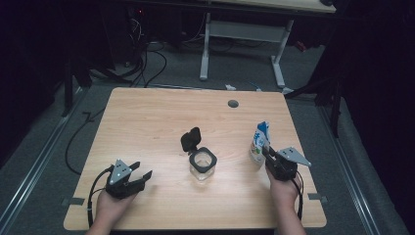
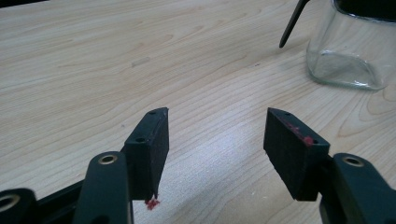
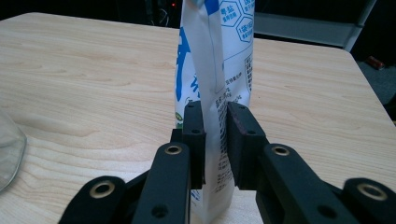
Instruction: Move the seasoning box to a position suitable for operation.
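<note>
A white and blue pouch [image 1: 259,142] stands upright near the table's right edge. My right gripper [image 1: 266,152] is shut on its near edge, and in the right gripper view both pads squeeze the pouch [image 3: 219,56] low down, with the gripper [image 3: 215,121] level with the table. A square clear glass jar [image 1: 202,164] stands mid-table with its black lid [image 1: 191,139] flipped open behind it. At the front left my left gripper [image 1: 142,171] rests open, pointing toward the jar. Nothing lies between the jaws of the left gripper [image 2: 217,135], and the jar [image 2: 348,51] is ahead to its right.
The wooden table [image 1: 147,122] has a grey cable hole [image 1: 233,104] near its far edge. Beyond it stand a white desk frame [image 1: 242,34] and cables on the floor [image 1: 147,63]. The jar's curved side [image 3: 9,149] shows left of the right gripper.
</note>
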Demonstrator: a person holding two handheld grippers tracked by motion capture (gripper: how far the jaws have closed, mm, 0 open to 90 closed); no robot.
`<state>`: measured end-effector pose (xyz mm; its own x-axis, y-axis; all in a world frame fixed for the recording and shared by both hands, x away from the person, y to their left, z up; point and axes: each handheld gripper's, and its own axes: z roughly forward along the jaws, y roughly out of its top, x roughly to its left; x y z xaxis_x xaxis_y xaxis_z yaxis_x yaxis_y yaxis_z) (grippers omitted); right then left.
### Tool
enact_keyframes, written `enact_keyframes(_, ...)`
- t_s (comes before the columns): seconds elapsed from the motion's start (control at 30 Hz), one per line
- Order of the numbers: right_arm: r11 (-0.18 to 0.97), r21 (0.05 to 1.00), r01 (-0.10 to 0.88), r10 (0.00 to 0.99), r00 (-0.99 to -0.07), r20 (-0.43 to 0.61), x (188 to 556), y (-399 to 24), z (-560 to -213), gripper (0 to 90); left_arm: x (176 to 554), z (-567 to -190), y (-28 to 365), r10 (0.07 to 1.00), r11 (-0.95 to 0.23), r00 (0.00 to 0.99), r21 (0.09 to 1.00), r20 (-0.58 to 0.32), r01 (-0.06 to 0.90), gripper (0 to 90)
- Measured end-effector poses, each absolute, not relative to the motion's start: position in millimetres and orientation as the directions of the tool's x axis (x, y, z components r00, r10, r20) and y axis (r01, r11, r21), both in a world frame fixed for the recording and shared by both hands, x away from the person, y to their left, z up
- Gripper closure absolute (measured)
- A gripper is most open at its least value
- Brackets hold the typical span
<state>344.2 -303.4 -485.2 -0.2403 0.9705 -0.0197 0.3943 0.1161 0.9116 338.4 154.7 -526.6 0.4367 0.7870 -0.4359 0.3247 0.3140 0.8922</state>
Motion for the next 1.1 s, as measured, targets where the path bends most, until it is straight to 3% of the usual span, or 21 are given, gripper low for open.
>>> enact_keyframes(1.1,0.083,0.914,0.396,0.960,-0.280,0.035,343.2,-311.6,-481.5,81.0,338.8,-526.7,154.3,0.784,0.316,0.441,0.891,-0.438,0.325,41.0)
